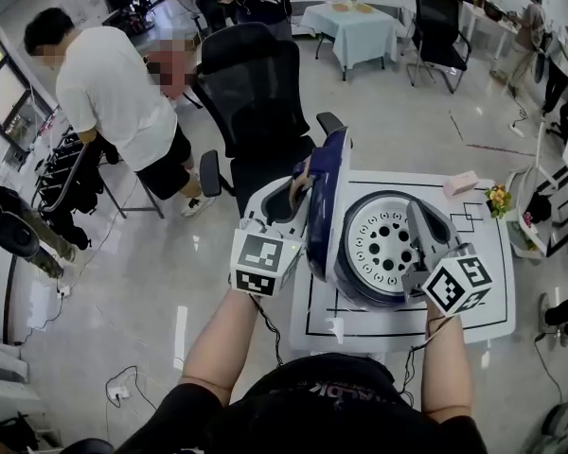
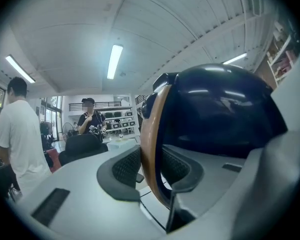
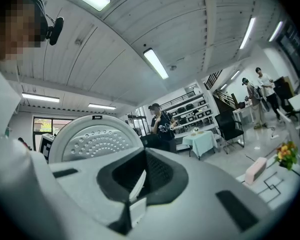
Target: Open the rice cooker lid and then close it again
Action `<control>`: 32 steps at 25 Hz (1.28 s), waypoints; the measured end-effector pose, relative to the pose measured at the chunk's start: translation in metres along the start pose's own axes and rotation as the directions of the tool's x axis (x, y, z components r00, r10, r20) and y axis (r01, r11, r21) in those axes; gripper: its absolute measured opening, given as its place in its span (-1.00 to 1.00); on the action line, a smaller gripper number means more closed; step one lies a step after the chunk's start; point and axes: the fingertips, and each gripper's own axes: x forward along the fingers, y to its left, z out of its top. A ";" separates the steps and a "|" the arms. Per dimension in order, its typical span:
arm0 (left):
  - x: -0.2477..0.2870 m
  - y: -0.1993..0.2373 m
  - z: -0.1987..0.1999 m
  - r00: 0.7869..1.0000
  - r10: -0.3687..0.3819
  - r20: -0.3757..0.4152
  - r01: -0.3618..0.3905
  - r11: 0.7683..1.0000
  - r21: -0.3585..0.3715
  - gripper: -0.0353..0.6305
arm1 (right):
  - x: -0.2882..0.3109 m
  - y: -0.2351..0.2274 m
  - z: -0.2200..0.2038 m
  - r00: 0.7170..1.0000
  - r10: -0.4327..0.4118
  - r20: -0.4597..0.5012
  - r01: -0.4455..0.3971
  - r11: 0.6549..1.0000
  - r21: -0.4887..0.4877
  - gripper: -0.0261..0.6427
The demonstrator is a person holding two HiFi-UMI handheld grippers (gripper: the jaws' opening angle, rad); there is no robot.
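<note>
The rice cooker (image 1: 360,253) stands on a white table with its lid (image 1: 328,192) raised. The lid's outside is dark blue (image 2: 220,109), and its white perforated inner plate (image 1: 383,242) (image 3: 95,141) is exposed. A tan curved handle (image 2: 149,144) runs over the lid. My left gripper (image 1: 298,189) (image 2: 152,170) is at the lid's left side, shut on this handle, with a pad on each side of the band. My right gripper (image 1: 422,223) (image 3: 142,176) is shut and holds nothing. It hovers by the right rim of the inner plate.
The white table (image 1: 473,301) has black lines, a pink box (image 1: 461,183) and small flowers (image 1: 497,200) at its far right. A black office chair (image 1: 256,102) stands just behind the cooker. A person in a white shirt (image 1: 114,102) bends at the left; other people stand farther off.
</note>
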 end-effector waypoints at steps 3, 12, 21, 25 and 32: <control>-0.001 0.002 0.000 1.000 -0.009 0.007 0.009 1.000 -0.004 -0.55 | 0.005 0.007 -0.002 1.000 0.002 -0.009 -0.002 1.000 -0.002 -0.92; 0.001 -0.002 -0.002 1.000 0.011 0.025 -0.011 1.000 0.022 -0.46 | 0.004 0.010 -0.008 1.000 0.017 -0.023 -0.018 1.000 -0.021 -0.92; -0.042 0.019 -0.012 0.994 0.108 -0.011 -0.108 0.994 -0.034 -0.26 | -0.006 0.031 0.001 0.998 0.061 -0.034 -0.062 0.997 -0.042 -0.92; -0.066 0.020 -0.012 0.983 0.181 -0.025 -0.182 0.980 -0.083 -0.12 | -0.018 0.033 0.003 0.994 0.101 -0.048 -0.103 0.994 -0.033 -0.92; -0.114 -0.009 -0.005 0.959 0.280 -0.034 -0.282 0.949 -0.140 -0.06 | -0.047 0.036 -0.001 0.979 0.191 -0.070 -0.194 0.980 -0.037 -0.92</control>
